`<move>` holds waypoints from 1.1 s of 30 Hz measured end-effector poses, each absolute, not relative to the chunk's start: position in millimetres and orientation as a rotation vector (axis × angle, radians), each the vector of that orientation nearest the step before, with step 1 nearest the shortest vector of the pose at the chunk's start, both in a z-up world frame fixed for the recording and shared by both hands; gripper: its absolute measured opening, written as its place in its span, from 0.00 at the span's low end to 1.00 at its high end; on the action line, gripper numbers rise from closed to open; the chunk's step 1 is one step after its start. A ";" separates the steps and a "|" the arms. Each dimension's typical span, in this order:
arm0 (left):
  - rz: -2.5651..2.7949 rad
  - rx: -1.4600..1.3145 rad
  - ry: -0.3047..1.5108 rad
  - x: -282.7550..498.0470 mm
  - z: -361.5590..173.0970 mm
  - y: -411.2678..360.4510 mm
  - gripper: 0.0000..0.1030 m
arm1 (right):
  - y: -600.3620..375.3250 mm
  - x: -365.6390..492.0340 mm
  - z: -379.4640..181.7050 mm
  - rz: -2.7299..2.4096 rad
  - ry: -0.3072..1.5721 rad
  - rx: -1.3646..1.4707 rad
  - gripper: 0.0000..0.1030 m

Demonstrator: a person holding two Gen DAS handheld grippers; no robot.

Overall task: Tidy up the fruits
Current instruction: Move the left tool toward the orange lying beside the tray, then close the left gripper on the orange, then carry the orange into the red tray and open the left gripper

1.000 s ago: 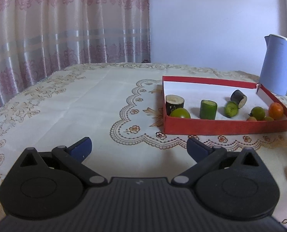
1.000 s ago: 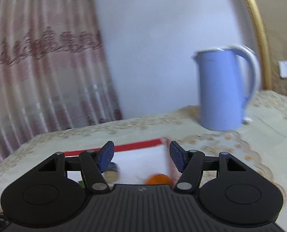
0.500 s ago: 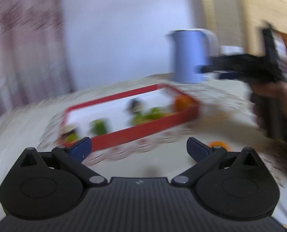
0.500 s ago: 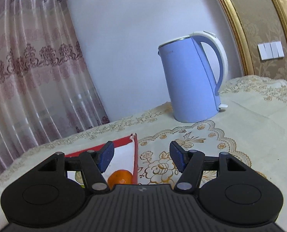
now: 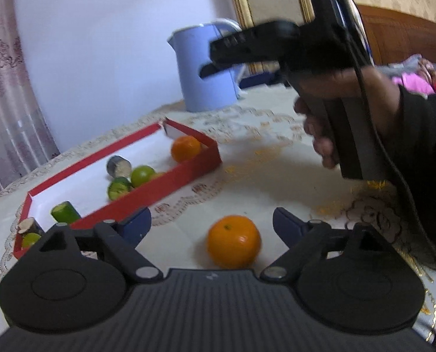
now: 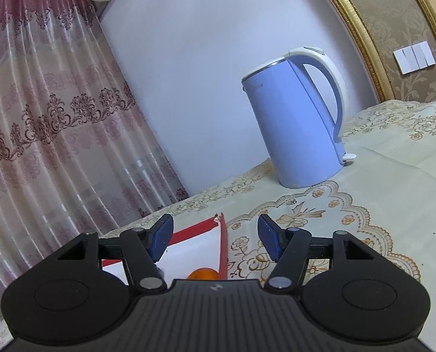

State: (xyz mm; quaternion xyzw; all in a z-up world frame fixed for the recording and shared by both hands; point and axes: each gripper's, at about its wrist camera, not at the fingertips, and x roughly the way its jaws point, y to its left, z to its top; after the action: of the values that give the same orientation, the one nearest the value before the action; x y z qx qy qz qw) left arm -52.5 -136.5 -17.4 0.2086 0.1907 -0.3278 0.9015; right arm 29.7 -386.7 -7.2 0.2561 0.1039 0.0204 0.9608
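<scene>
Orange (image 5: pixel 233 240) between left claw (image 5: pixel 212 223) fingers

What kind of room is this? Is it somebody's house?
Most likely a room in a home. A blue electric kettle stands on a table under an embroidered tablecloth, patterned curtains hang behind, and light switches sit on a wallpapered wall.

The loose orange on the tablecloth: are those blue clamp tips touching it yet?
Apart. The left wrist view shows the orange between the left gripper's closing fingers, with bare tablecloth visible on both sides.
</scene>
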 end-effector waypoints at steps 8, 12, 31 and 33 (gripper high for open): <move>-0.706 0.455 0.456 -48.3 -27.6 -148.5 0.68 | -387.7 28.5 -6.5 0.048 0.201 0.532 0.61; -0.717 0.433 0.501 -41.8 -30.5 -147.5 0.46 | -388.2 28.1 -6.8 0.046 0.202 0.532 0.61; -0.390 0.299 0.512 -10.1 -4.9 -112.2 0.39 | -380.5 31.2 -10.6 0.032 0.222 0.494 0.61; -0.324 0.288 0.489 -4.4 -0.6 -101.7 0.39 | -378.7 31.4 -10.5 0.026 0.222 0.482 0.61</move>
State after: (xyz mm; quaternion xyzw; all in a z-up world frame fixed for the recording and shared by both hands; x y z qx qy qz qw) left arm -4.4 -101.7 -0.6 0.1414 0.2400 -0.1591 0.9471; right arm 31.4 -378.7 -10.5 0.2382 0.1097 0.0127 0.9649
